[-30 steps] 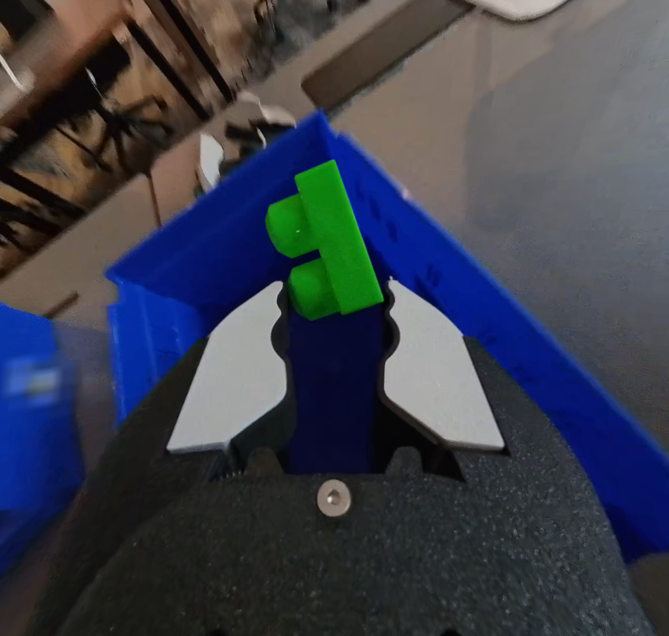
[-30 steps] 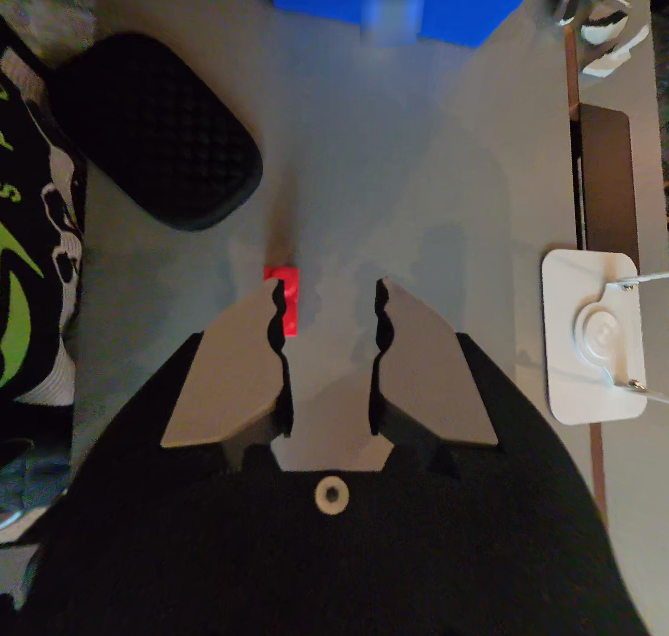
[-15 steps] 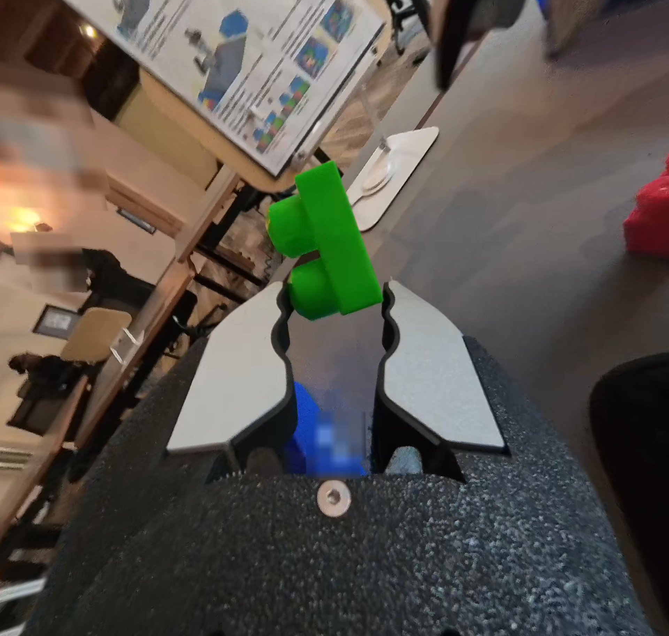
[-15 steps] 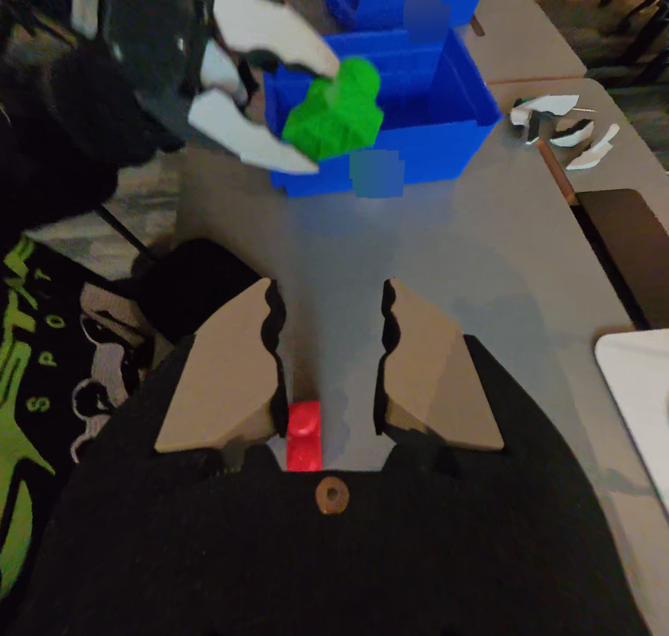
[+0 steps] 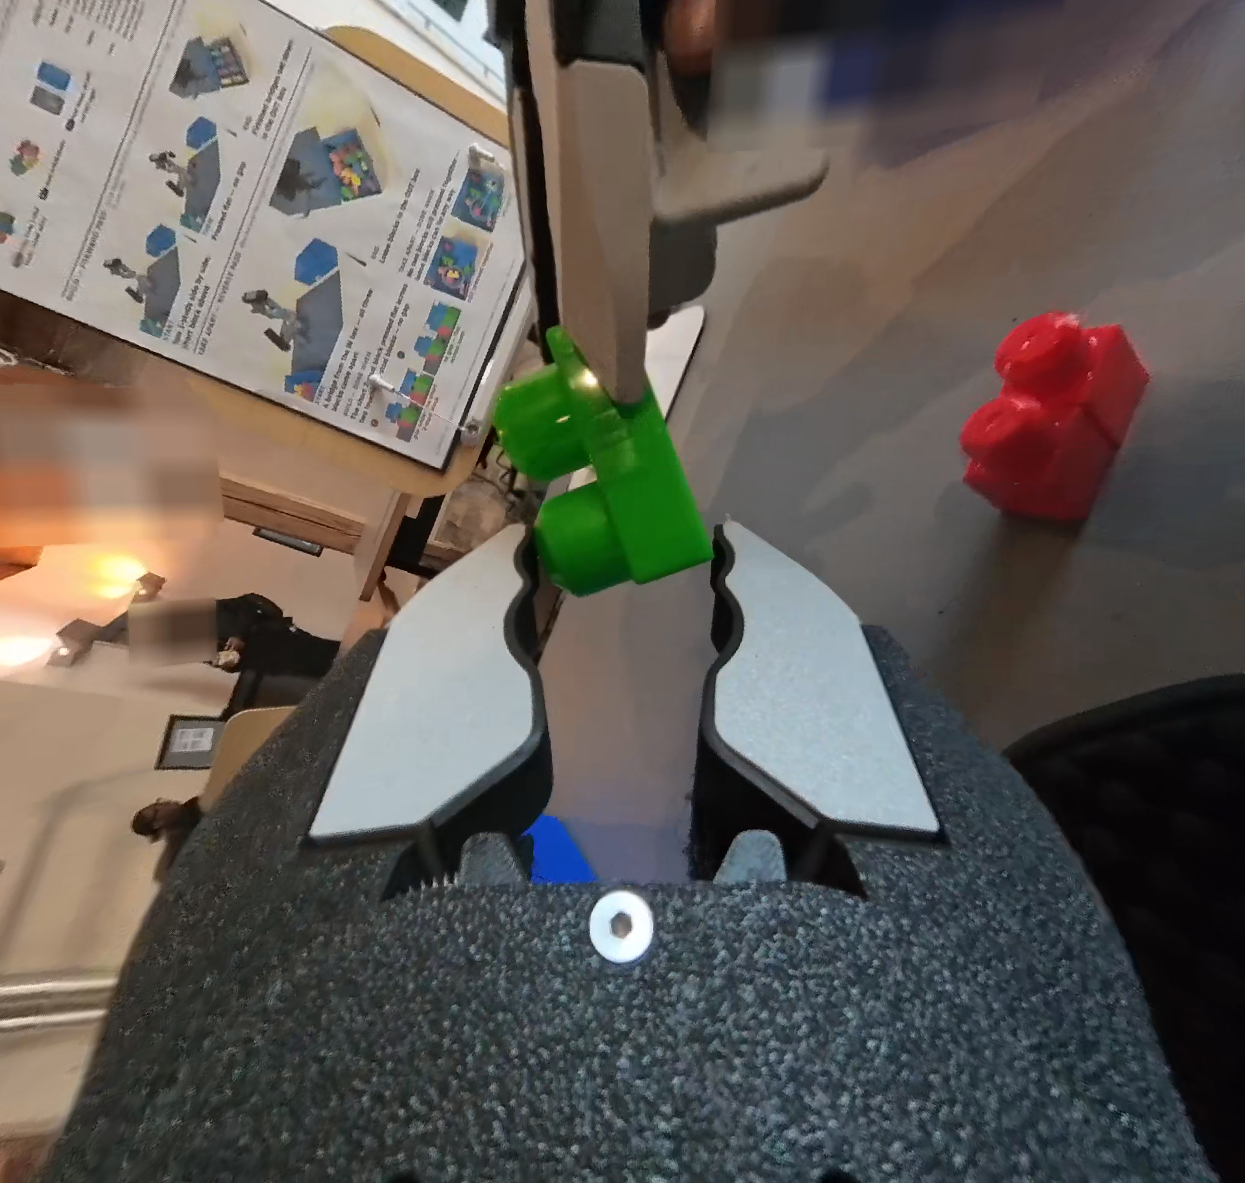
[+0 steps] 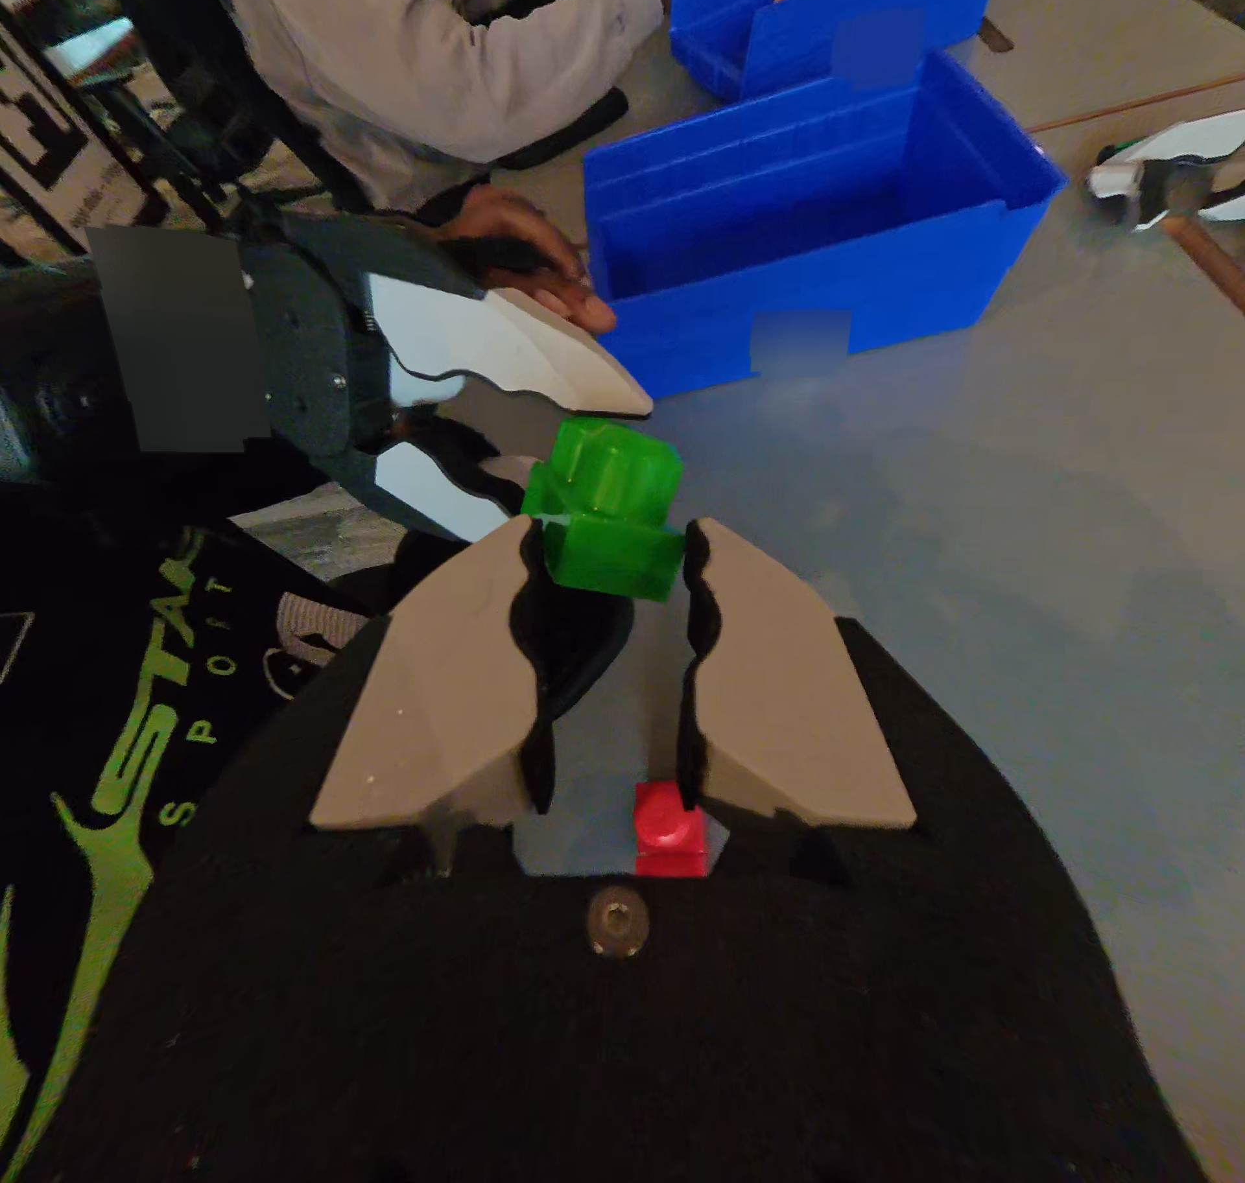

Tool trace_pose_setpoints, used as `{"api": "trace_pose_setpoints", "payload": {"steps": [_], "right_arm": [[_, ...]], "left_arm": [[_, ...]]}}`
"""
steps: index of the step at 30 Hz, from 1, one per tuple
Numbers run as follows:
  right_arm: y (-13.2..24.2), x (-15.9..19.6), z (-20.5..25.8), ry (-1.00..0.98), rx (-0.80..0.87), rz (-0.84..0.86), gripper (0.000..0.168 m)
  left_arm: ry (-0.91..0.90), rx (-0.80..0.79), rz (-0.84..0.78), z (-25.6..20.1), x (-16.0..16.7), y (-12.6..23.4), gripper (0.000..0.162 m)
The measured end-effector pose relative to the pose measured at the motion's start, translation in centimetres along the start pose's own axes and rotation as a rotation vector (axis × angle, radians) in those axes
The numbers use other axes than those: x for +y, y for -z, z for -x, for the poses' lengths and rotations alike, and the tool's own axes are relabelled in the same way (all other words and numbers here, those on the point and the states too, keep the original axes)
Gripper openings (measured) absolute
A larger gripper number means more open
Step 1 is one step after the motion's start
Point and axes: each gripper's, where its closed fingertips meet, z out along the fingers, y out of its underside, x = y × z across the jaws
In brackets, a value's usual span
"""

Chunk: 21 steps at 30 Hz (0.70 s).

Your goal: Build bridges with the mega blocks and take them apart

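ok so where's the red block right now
The red block sits on the grey table, low between the right gripper's fingers in the right wrist view; in the left wrist view it lies far right.

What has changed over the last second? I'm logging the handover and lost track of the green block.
The left tool has carried the green plastic two-stud block out of the empty blue plastic bin to the right tool, whose fingers now flank it. The right tool has lifted off the small red plastic block. Unchanged: the left tool's grip on the green block; the red block on the grey table.
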Motion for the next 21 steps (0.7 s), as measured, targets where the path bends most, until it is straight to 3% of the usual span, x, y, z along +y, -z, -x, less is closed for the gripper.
{"api": "trace_pose_setpoints", "payload": {"steps": [5, 10, 14, 19, 21], "right_arm": [[1.8, -0.5, 0.7, 0.075, -0.019, -0.115, 0.039], [4.3, -1.9, 2.1, 0.245, -0.022, -0.319, 0.038], [5.6, -2.1, 3.7, 0.366, -0.037, -0.431, 0.038], [5.8, -1.5, 4.9, 0.408, -0.062, -0.442, 0.038], [5.6, -1.1, 5.1, 0.421, -0.065, -0.423, 0.038]], "left_arm": [[0.195, 0.072, -0.102, -0.4, -2.3, 0.6, 0.06], [0.644, 0.234, -0.329, 0.3, -5.4, 2.2, 0.066], [0.927, 0.346, -0.501, 1.2, -7.0, 3.2, 0.059], [1.016, 0.471, -0.572, 0.0, -7.8, 3.3, 0.053], [1.0, 0.502, -0.559, -0.8, -7.8, 3.2, 0.039]]}}
